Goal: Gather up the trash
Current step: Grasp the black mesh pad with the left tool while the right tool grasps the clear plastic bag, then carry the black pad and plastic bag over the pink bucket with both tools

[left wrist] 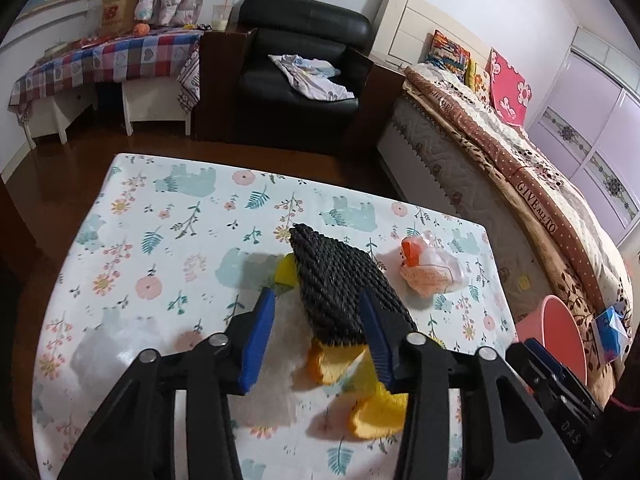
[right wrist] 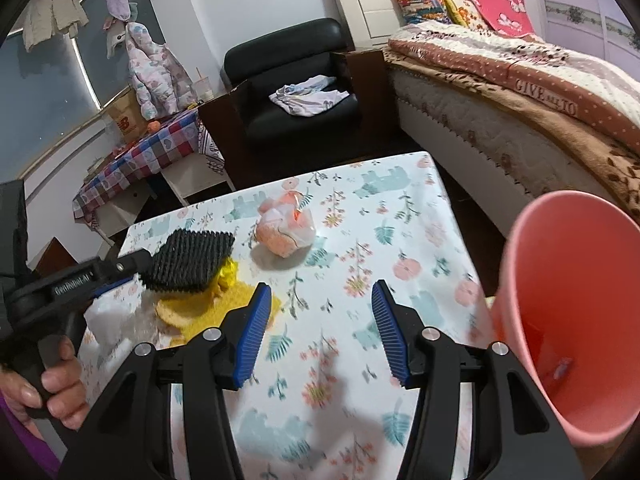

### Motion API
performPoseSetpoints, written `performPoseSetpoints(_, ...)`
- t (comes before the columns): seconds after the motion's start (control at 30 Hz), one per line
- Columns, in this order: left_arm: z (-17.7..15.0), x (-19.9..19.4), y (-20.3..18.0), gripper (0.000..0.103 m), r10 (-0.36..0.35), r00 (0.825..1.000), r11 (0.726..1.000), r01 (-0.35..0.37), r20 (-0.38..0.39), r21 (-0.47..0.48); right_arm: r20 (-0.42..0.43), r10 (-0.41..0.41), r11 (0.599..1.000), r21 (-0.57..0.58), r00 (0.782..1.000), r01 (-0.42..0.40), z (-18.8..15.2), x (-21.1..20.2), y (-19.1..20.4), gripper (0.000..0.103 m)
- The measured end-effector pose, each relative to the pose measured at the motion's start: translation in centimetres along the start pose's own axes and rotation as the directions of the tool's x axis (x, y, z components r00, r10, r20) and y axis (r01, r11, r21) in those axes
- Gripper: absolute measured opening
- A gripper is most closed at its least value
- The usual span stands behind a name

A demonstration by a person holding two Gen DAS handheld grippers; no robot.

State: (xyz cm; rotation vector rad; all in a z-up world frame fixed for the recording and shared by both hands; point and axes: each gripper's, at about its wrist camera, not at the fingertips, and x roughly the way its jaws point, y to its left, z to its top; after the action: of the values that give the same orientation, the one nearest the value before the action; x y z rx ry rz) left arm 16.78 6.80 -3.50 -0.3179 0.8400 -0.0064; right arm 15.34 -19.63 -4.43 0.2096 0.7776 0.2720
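L gripper (left wrist: pixel 318 312) jaws apart round black woven mat (left wrist: pixel 344 284), grip unclear; orange peels (left wrist: pixel 360 392) under it, near-left on table (left wrist: pixel 168 208). R gripper (right wrist: pixel 318 312) open, empty. Plastic bag (right wrist: pixel 286 232) farther back. Pink bin (right wrist: pixel 568 320) right

Both grippers share one build: the left gripper (left wrist: pixel 318 324) and the right gripper (right wrist: pixel 320 316) have matte black linkage arms, round silver pivot screws at the joints, and ribbed blue pads (right wrist: pixel 251 334) on the fingers' inner faces. The left one's black body bears white lettering above its pistol handle. Beside the hand (right wrist: pixel 60 384) on it shows purple cloth.
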Motion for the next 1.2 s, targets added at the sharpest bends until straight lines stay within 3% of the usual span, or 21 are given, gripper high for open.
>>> performPoseSetpoints(0.23,0.2,1.4,0.4,0.012,-0.028,0.999,1.000,0.029,-0.025,0.008,-0.014,0.024,1.000,-0.005,1.000,-0.024,1.9,3.0,0.9,0.053)
performPoseSetpoints(0.63,-0.3,-1.5,0.9,0.010,-0.100,0.994,0.995,0.100,0.036,0.014,-0.061,0.026,0.999,-0.037,0.998,-0.028,3.8,7.7,2.3,0.053)
performPoseSetpoints(0.87,-0.9,-2.4,1.2,0.010,-0.104,0.994,0.995,0.104,0.035,0.006,-0.096,-0.006,0.997,-0.071,0.995,0.000,4.1,9.9,2.9,0.053)
performPoseSetpoints(0.9,-0.9,-2.4,1.2,0.010,-0.104,0.994,0.995,0.104,0.034,0.004,-0.095,-0.009,0.997,-0.076,0.995,0.001,4.1,9.9,3.0,0.046)
performPoseSetpoints(1.03,-1.2,-2.9,1.2,0.010,-0.102,0.994,0.995,0.102,0.035,-0.001,-0.093,-0.021,0.995,-0.097,0.995,0.012,3.7,9.4,3.5,0.037)
performPoseSetpoints(1.2,-1.4,-4.1,0.9,0.010,-0.108,0.993,0.994,0.108,0.051,0.005,-0.084,-0.005,0.997,-0.082,0.996,-0.002,2.9,7.4,3.3,0.035)
